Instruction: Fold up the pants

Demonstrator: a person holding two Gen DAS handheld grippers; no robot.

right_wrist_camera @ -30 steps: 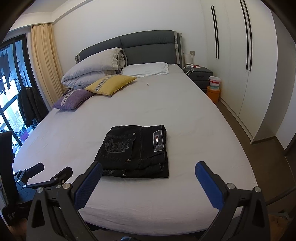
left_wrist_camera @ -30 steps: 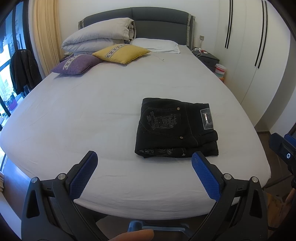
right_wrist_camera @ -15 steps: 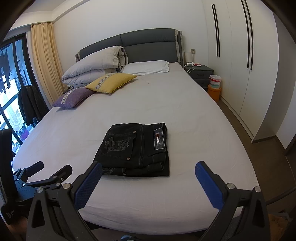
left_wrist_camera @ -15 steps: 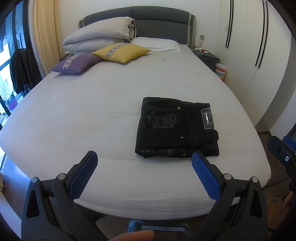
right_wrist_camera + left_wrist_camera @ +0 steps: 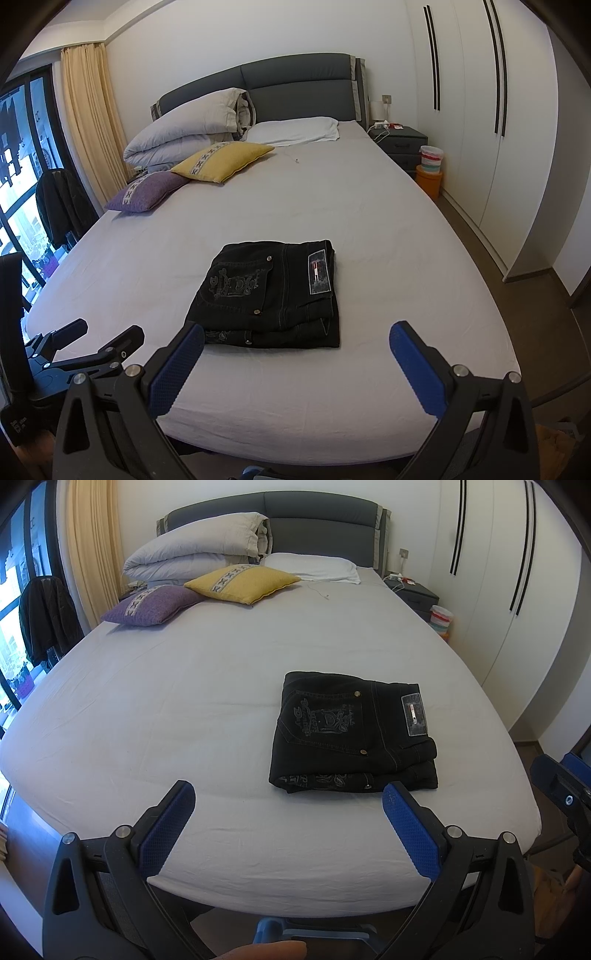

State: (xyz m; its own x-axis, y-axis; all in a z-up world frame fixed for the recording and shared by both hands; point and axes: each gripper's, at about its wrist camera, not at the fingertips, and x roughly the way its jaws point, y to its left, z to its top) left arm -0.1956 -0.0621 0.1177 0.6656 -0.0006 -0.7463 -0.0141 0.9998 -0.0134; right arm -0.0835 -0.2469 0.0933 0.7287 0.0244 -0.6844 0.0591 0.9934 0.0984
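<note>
Black pants point(image 5: 351, 734) lie folded into a compact rectangle on the white bed point(image 5: 184, 709), near its foot, with an embroidered back pocket and a grey label facing up. In the right wrist view the same pants point(image 5: 269, 295) rest just beyond the fingertips. My left gripper point(image 5: 288, 794) is open and holds nothing, hovering near the bed's foot edge, short of the pants. My right gripper point(image 5: 295, 336) is open too, with nothing between its blue pads. The left gripper point(image 5: 81, 347) also shows at the lower left of the right wrist view.
A yellow cushion point(image 5: 242, 583), a purple cushion point(image 5: 155, 603), a folded duvet point(image 5: 195, 552) and a white pillow point(image 5: 314, 566) lie at the headboard end. A nightstand point(image 5: 400, 142) and stacked tubs point(image 5: 430, 168) stand right of the bed, before white wardrobes point(image 5: 480, 110). A dark jacket point(image 5: 59, 206) hangs at left.
Both grippers have drifted slightly; the right wrist view has shifted a little, with the pants slightly higher in frame. The pants have not moved on the bed.
</note>
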